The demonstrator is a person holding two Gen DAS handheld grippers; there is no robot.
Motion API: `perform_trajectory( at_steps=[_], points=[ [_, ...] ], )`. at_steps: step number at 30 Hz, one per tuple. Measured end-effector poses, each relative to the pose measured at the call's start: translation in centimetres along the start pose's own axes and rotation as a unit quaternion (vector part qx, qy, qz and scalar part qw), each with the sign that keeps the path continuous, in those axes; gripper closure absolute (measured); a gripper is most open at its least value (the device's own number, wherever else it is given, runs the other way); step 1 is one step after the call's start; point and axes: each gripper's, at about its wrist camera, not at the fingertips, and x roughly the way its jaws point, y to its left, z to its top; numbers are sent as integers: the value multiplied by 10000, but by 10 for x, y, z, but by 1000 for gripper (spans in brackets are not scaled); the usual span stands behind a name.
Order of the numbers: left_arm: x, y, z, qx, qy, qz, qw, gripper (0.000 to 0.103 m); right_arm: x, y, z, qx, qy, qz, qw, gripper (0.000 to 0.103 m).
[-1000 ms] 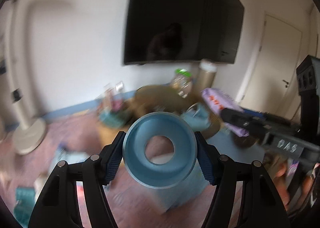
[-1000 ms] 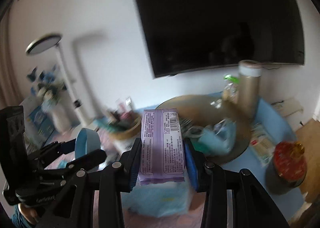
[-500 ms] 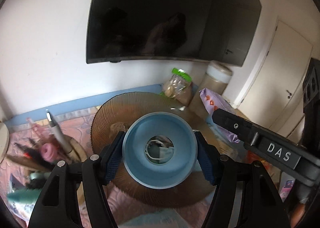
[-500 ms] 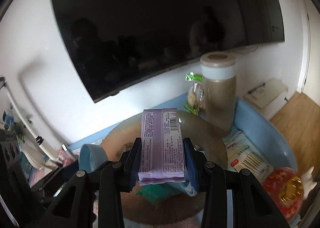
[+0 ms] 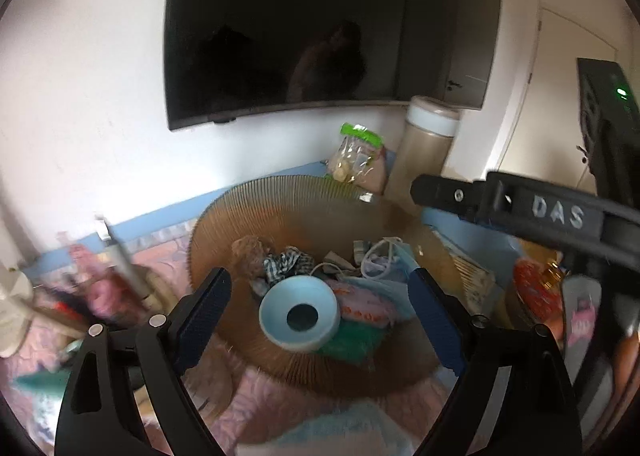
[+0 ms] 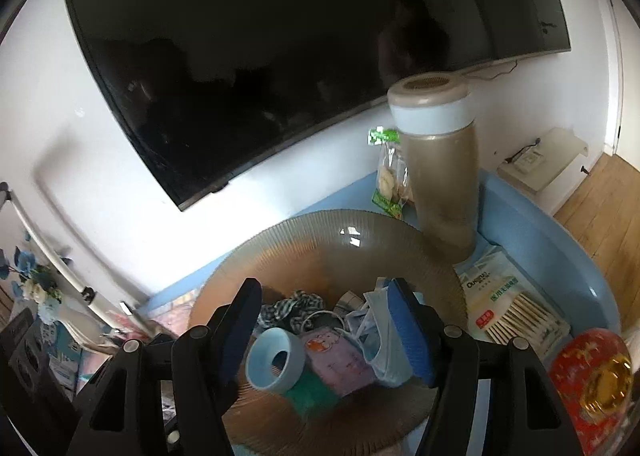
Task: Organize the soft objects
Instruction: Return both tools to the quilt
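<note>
Both claws spread wide, gripping nothing — left claw (image 5: 320, 314) low in frame, right claw (image 6: 326, 330) likewise. Blue ring (image 5: 299, 318) and purple pack (image 6: 340, 360) lying mid-frame in the ribbed bowl (image 6: 320, 228), side by side atop the cloth heap — soft things gathered in one spot, seemingly.

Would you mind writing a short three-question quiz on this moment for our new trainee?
1. True or false: the left gripper grips the blue ring.
2. The purple packet lies: A in the right gripper; B in the ribbed bowl; C on the floor.
3. Fill in: the tall canister stands ___ the bowl.

Key: 1 false; 2 B; 3 behind.
</note>
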Motion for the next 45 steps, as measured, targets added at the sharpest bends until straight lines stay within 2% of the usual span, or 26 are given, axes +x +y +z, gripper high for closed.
perform_trajectory(
  at_steps=[4, 7, 9, 11, 12, 16, 21, 27, 32, 39, 45],
  points=[
    [-51, 4, -17, 109, -236, 43, 9997, 14, -27, 9, -8, -23, -139, 4, 9999, 37],
    [-90, 17, -32, 13, -349, 102, 9993, 14, -44, 21, -18, -62, -184, 118, 9997, 35],
    [-111, 30, -39, -71, -409, 181, 9990, 13, -53, 33, -28, -120, -150, 200, 9996, 29],
    [-135, 47, -51, -34, -360, 276, 9990, 0, -57, 47, -42, -181, -44, 327, 9993, 13],
    [-141, 54, -55, -2, -326, 293, 9990, 0, -57, 53, -51, -220, 12, 392, 9990, 13],
    [-174, 93, -91, -201, -322, 798, 9961, 0, -53, 89, -89, -558, 313, 875, 9941, 13],
    [-193, 142, -126, -662, -64, 1090, 9918, 0, -53, 150, -133, -1371, 677, 1342, 9791, 13],
    [-209, 190, -167, -1098, 159, 1573, 9813, 0, -38, 206, -176, -2090, 951, 1575, 9605, 13],
    [-211, 220, -193, -1204, 310, 1947, 9730, 0, -11, 232, -211, -2624, 1107, 1410, 9482, 13],
    [-210, 251, -224, -1622, 456, 1925, 9667, 0, 31, 229, -242, -2675, 1527, 1294, 9425, 13],
    [-220, 276, -240, -2259, 202, 1523, 9620, 0, 38, 232, -252, -2907, 1476, 1137, 9385, 10]
  ],
)
